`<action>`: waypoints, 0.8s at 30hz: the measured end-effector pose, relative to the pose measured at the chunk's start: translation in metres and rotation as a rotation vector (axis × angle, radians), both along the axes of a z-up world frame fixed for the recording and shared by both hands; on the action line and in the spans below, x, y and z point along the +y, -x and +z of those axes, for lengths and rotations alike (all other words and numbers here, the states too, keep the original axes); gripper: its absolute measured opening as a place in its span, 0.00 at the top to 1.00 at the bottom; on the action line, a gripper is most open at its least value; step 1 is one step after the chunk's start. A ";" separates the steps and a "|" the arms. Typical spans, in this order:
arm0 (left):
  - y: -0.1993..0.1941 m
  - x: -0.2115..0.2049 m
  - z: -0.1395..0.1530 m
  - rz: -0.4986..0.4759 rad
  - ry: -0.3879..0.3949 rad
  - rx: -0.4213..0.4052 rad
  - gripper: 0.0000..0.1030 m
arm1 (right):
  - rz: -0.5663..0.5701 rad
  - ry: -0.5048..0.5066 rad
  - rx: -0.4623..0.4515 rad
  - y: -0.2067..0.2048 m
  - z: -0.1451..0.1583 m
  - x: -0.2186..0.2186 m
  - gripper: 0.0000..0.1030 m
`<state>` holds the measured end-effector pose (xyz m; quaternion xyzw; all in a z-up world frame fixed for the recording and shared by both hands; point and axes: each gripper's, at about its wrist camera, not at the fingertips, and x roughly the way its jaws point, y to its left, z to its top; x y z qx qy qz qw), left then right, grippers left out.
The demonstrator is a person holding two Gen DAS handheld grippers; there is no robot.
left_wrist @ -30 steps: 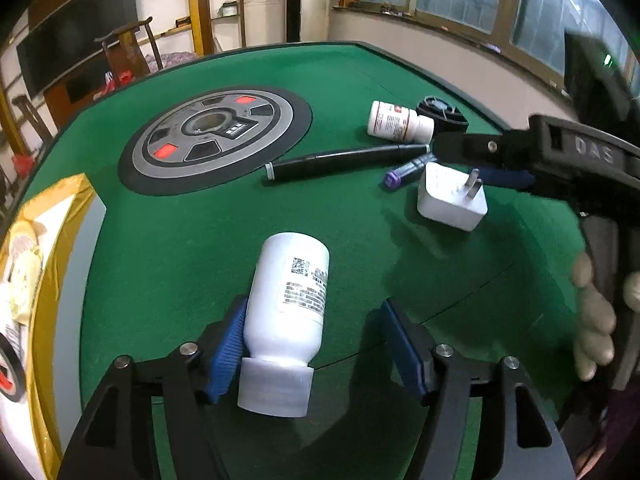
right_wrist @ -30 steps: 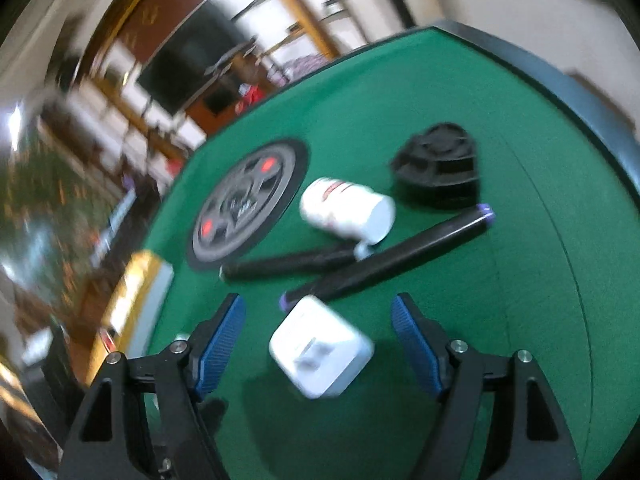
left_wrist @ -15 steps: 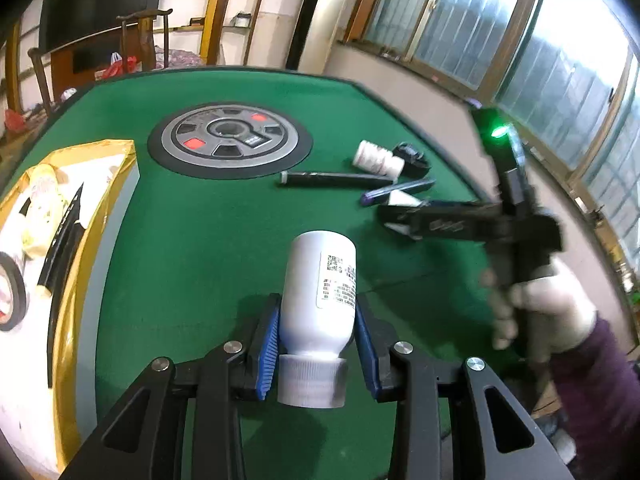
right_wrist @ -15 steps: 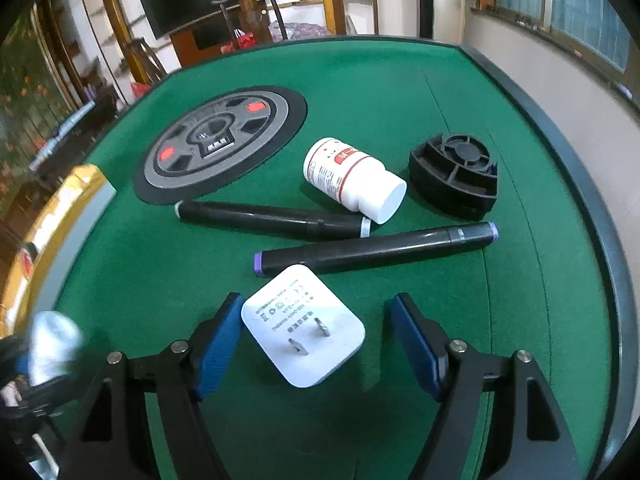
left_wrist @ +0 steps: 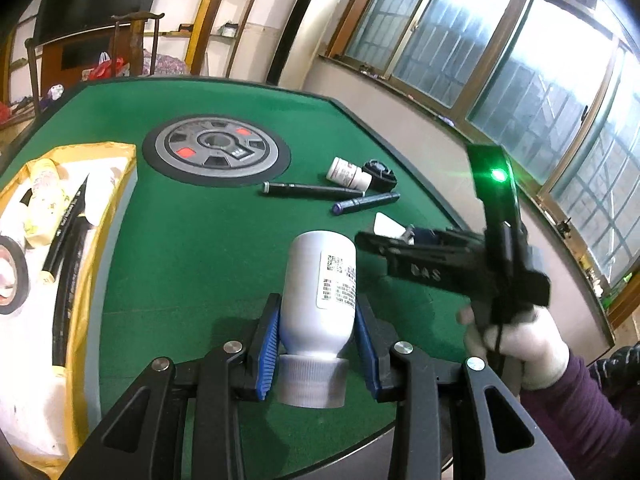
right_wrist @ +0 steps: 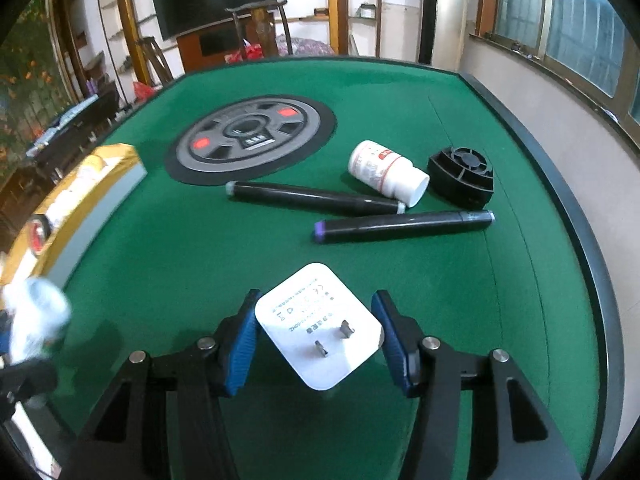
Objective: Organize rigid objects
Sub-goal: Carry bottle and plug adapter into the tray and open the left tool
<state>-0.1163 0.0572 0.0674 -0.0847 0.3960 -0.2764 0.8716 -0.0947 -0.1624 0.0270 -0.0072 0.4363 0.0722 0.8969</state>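
Beyond left gripper, tray, right-view charger

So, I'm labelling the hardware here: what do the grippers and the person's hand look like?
Both grippers, left gripper and right gripper, have black angular frames, silver bolts and ribbed blue pads. The right one's body carries pale lettering and a green light. The hand wears a white glove and a purple sleeve.

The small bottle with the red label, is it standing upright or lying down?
Lying down: the small bottle rests on its side on the green table, its cap toward the camera.
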 end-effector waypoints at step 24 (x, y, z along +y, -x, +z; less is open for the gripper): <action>0.029 0.204 -0.004 0.475 -0.052 -0.045 0.65 | 0.325 -0.298 -0.021 0.027 0.062 0.155 0.47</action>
